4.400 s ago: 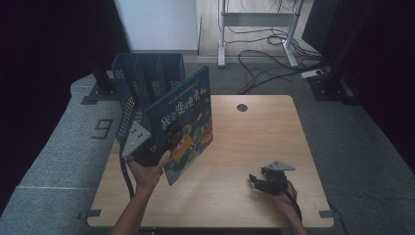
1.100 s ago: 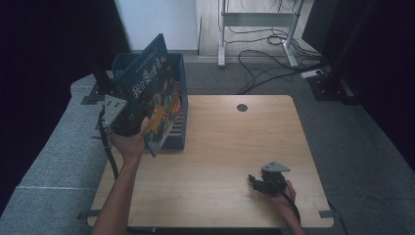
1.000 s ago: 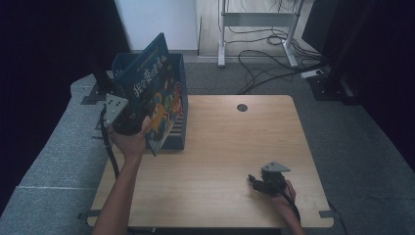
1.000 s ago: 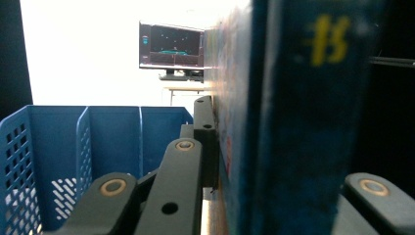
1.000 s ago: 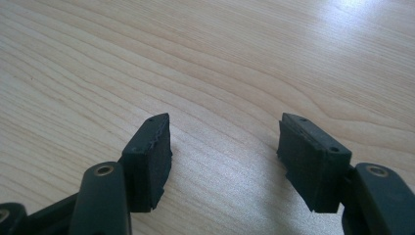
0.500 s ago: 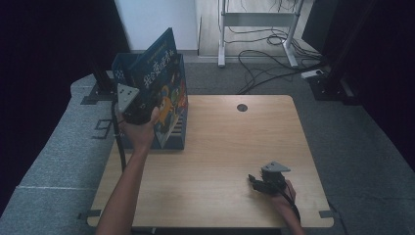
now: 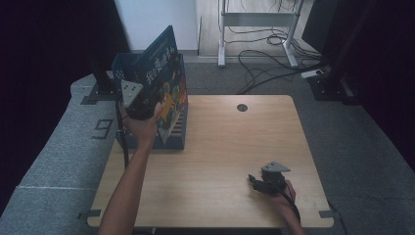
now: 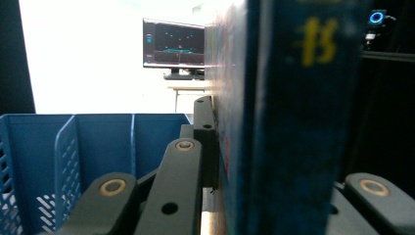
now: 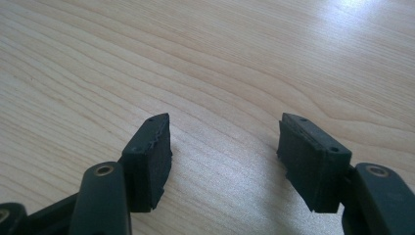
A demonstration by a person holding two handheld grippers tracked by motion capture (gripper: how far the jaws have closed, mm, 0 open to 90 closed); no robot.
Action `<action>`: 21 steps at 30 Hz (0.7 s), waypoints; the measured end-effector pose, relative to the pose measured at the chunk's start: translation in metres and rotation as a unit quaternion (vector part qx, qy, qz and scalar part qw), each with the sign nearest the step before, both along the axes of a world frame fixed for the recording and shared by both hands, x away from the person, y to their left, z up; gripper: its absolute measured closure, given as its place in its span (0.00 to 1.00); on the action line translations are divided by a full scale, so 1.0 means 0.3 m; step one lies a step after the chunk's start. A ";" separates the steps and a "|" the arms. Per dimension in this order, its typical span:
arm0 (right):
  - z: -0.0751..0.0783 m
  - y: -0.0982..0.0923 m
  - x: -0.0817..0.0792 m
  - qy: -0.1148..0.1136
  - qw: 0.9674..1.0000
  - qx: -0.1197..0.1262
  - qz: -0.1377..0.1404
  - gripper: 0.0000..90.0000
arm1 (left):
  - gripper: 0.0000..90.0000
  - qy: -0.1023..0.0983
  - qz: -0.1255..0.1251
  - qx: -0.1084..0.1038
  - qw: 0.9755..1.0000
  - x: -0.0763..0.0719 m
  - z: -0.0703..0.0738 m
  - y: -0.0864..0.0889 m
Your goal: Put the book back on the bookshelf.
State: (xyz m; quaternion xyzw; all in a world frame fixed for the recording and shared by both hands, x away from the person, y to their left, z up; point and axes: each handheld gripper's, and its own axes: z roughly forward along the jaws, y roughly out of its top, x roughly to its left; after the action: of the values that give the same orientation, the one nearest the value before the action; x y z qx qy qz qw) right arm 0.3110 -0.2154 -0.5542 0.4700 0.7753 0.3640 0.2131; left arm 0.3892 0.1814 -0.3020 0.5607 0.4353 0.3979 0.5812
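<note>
A dark blue picture book [image 7: 164, 73] with yellow lettering stands nearly upright over the blue file rack [image 7: 177, 139] at the table's left edge. My left gripper [image 7: 139, 103] is shut on the book near its lower edge. In the left gripper view the book's spine [image 8: 293, 122] rises between my jaws, with the rack's blue dividers [image 8: 68, 152] to the left. My right gripper [image 7: 255, 181] rests low on the wooden table [image 7: 235, 147] at the front right. Its pads [image 9: 147, 161] stand apart with bare wood between them.
A round cable hole [image 7: 242, 107] sits at the table's far middle. Grey floor mats [image 7: 58, 142] surround the table. Cables and a desk frame [image 7: 259, 19] lie beyond it. A monitor [image 8: 173, 44] shows far off in the left gripper view.
My left gripper has carried the book from the table's middle-left up and back over the rack, turning it more upright. The right gripper has stayed in place.
</note>
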 end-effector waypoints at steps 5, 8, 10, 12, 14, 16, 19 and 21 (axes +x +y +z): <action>0.000 0.000 0.000 0.000 1.000 0.000 0.000 0.40 | 0.91 0.000 0.004 0.003 1.000 0.002 0.005 0.006; 0.000 0.000 0.000 0.000 1.000 0.000 0.000 0.40 | 0.91 0.002 0.002 0.001 1.000 -0.003 0.006 0.011; 0.000 0.000 0.000 0.001 1.000 0.000 0.000 0.40 | 0.91 0.001 0.001 0.000 1.000 -0.008 0.009 0.018; 0.000 0.000 0.000 0.000 1.000 0.000 0.000 0.40 | 0.91 0.000 0.003 0.001 1.000 -0.008 0.011 0.020; 0.000 0.000 0.000 0.001 1.000 0.000 0.000 0.40 | 0.91 0.000 0.008 0.002 1.000 -0.007 0.014 0.026; 0.000 0.000 0.000 0.001 1.000 0.001 0.000 0.40 | 0.91 0.000 0.014 0.003 1.000 -0.003 0.018 0.033; 0.000 0.000 0.000 0.001 1.000 0.001 0.000 0.40 | 0.91 0.002 0.025 -0.002 1.000 0.011 0.025 0.046; 0.000 0.000 0.000 0.001 1.000 0.001 0.000 0.40 | 0.91 0.002 0.028 -0.003 1.000 0.020 0.027 0.048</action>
State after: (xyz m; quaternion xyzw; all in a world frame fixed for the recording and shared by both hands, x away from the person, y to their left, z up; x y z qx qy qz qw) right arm 0.3109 -0.2153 -0.5542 0.4707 0.7751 0.3641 0.2123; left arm 0.3953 0.1958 -0.2940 0.5472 0.4536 0.4116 0.5705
